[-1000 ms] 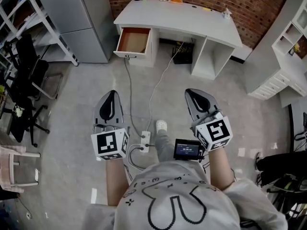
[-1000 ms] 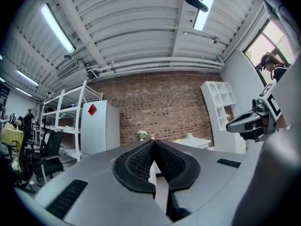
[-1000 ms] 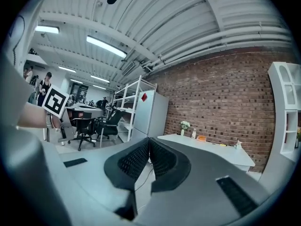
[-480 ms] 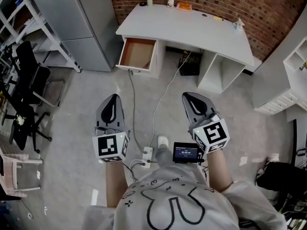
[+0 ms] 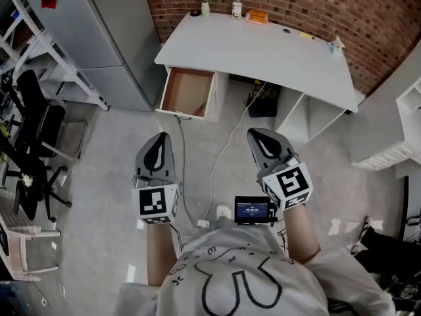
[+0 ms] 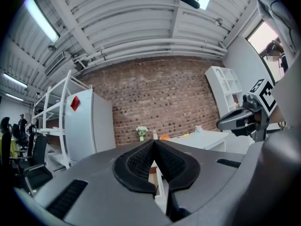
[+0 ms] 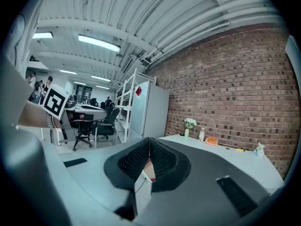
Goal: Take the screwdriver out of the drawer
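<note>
Holding left gripper (image 5: 156, 139) and right gripper (image 5: 256, 135) side by side above floor (image 5: 112, 140), well short of desk (image 5: 263, 45). Pressing both pairs of jaws together, empty. Facing open drawer (image 5: 187, 93) at desk's left; failing to make out screwdriver inside.

Your shirt (image 5: 243, 278): light grey, dark outlined bunny print, lower centre. Your left gripper (image 5: 160, 135) and right gripper (image 5: 252, 132): grey shells, black-and-white marker cubes (image 5: 156, 203).
</note>
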Demonstrator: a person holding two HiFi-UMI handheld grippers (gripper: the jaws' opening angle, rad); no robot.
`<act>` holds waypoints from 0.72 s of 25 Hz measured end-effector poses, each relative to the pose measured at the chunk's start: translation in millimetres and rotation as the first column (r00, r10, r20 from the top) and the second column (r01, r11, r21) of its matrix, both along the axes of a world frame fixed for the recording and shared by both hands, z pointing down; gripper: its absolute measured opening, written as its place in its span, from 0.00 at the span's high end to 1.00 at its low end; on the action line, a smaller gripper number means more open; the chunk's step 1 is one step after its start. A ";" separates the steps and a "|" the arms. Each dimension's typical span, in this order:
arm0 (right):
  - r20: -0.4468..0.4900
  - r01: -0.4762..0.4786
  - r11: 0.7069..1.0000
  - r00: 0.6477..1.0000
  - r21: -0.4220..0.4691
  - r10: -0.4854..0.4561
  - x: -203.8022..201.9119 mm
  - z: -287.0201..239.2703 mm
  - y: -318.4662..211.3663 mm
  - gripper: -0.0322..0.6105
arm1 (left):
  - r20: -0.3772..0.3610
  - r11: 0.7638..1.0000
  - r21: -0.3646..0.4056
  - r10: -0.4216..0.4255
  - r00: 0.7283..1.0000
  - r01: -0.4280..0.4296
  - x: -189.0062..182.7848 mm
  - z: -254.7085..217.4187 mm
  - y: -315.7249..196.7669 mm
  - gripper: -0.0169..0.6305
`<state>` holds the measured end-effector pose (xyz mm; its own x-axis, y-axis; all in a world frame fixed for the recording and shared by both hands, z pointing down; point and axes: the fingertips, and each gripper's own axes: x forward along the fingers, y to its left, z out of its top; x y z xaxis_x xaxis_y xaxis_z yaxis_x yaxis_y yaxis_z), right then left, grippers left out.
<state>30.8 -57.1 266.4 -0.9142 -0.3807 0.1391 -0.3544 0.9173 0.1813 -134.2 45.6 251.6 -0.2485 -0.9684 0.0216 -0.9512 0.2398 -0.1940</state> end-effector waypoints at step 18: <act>-0.030 -0.081 0.996 0.996 -0.028 0.080 -58.9 20.8 -78.1 0.92 | -0.038 0.997 -0.019 0.078 0.996 -0.078 -73.1 23.8 -97.7 0.95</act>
<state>-28.1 -135.2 287.1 -0.8761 -0.4484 0.1772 -0.4224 0.8910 0.1663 -207.3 -52.1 275.4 -0.1710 -0.9840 0.0497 -0.9736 0.1610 -0.1620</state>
